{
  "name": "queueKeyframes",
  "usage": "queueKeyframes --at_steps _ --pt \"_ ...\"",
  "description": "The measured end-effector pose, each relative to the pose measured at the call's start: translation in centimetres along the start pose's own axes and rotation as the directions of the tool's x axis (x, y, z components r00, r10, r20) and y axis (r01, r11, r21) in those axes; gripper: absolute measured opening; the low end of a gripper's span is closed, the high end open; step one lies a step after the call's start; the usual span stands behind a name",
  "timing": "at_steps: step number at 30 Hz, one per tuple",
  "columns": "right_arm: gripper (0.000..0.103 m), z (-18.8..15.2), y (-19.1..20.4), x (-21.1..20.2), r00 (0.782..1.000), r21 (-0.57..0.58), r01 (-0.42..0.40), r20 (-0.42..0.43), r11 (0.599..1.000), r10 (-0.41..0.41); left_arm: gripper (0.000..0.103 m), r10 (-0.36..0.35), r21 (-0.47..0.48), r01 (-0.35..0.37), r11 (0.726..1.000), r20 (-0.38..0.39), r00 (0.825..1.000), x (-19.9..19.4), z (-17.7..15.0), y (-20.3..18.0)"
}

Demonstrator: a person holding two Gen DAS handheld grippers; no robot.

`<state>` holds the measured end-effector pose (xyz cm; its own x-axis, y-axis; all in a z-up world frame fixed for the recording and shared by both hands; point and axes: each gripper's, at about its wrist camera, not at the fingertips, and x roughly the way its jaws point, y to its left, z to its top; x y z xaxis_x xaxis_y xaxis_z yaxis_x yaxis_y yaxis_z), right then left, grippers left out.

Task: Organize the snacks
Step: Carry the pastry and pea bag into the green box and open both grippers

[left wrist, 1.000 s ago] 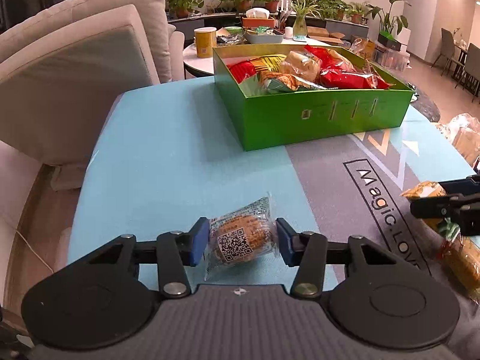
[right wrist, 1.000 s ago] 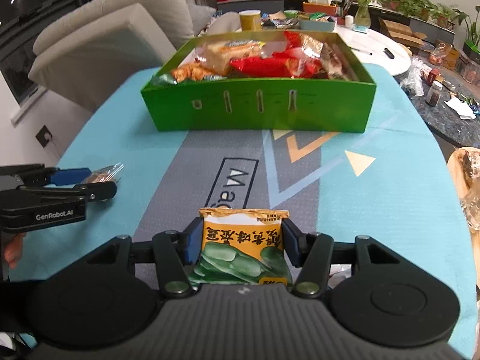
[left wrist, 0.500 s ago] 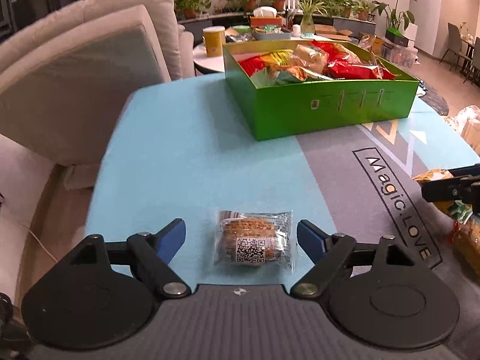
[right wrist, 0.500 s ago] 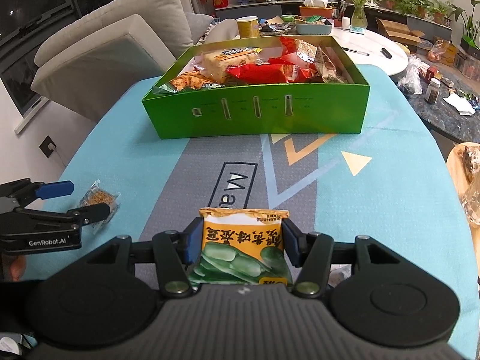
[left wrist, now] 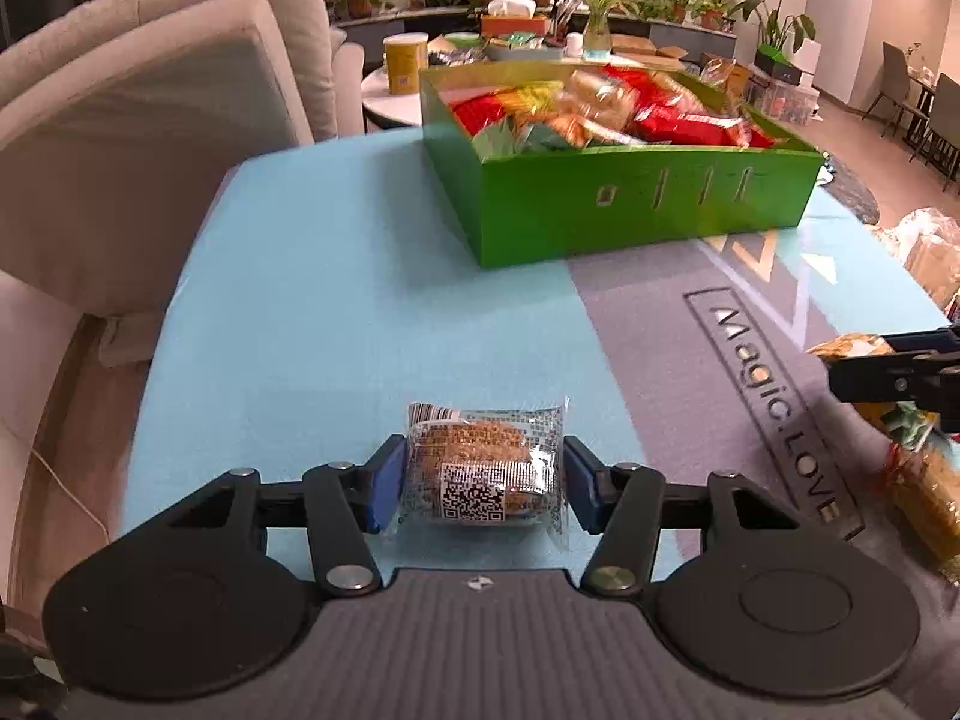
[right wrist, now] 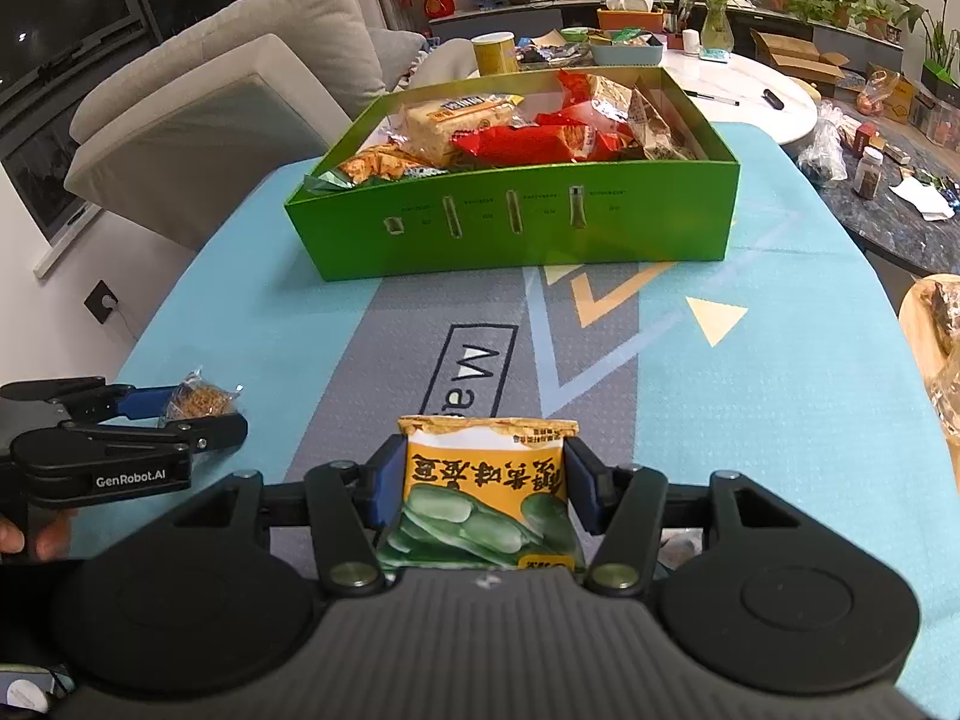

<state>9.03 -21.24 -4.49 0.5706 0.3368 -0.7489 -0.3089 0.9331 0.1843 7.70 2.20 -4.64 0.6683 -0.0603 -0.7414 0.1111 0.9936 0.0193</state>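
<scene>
Left wrist view: the left gripper (left wrist: 480, 483) is closing on a small clear packet of biscuit (left wrist: 483, 468) that lies on the table (left wrist: 336, 324). The blue pads are at both sides of the packet and seem to touch its wrapper, but I cannot tell if they press firmly. The green box (left wrist: 630, 204), already full of snacks, stands well ahead of the gripper and to its right.

Right wrist view: the right gripper (right wrist: 483, 483) holds a yellow snack bag (right wrist: 486, 492) at medium width, its pads tight on both sides. The green box is straight ahead of it.

The step in hand looks like grasping. Next, the left grip must become firm, then both snacks need lifting over the box wall.
</scene>
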Motion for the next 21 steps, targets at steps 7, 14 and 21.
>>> queueKeyframes --at_steps 7,14,21 --pt "0.080 1.3 0.0 -1.3 0.998 0.003 -0.001 0.060 1.000 0.001 0.051 -0.022 0.057 0.017 0.998 0.084 0.996 -2.2 2.2 -1.5" --pt "0.080 3.7 -0.1 -2.8 0.990 0.010 -0.001 0.140 1.000 -0.001 0.051 -0.037 0.114 0.020 0.993 0.141 0.989 -3.0 5.2 -3.2" --pt "0.080 6.6 -0.8 -4.0 0.976 0.006 -0.002 0.217 1.000 0.001 0.051 -0.040 0.165 0.007 0.986 0.198 0.979 -3.3 8.4 -4.8"
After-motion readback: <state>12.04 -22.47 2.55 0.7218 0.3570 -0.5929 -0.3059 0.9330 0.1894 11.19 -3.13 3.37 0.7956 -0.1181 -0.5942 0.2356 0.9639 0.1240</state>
